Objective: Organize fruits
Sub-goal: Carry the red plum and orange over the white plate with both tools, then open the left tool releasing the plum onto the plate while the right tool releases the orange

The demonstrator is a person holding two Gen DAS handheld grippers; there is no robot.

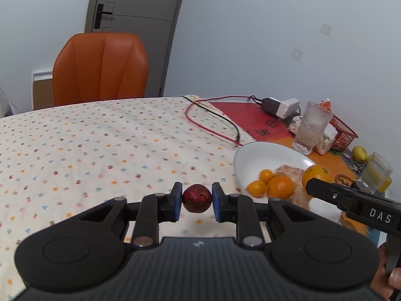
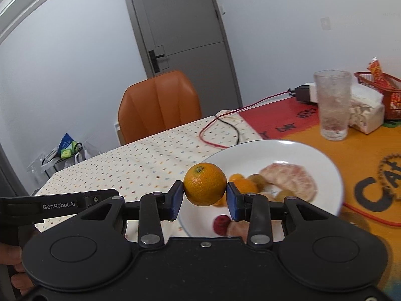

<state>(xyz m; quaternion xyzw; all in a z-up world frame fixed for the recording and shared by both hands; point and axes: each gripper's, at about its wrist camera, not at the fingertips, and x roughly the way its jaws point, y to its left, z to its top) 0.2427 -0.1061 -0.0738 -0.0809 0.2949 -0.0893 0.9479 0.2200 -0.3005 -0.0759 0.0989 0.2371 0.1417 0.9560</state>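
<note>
Left wrist view: left hand-held gripper (image 1: 197,202) pinches a dark red fruit (image 1: 197,199) beside the white plate (image 1: 253,155). Right hand-held gripper (image 2: 205,197) clamps a mandarin (image 2: 205,183) above that plate's near rim.

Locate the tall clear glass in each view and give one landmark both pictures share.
Left wrist view: the tall clear glass stands at right of centre, just beyond the white plate's far rim, in front of the red basket.
Right wrist view: the glass stands upper right, beyond the plate, left of the red basket.
Shared landmark: the orange chair behind the table.
</note>
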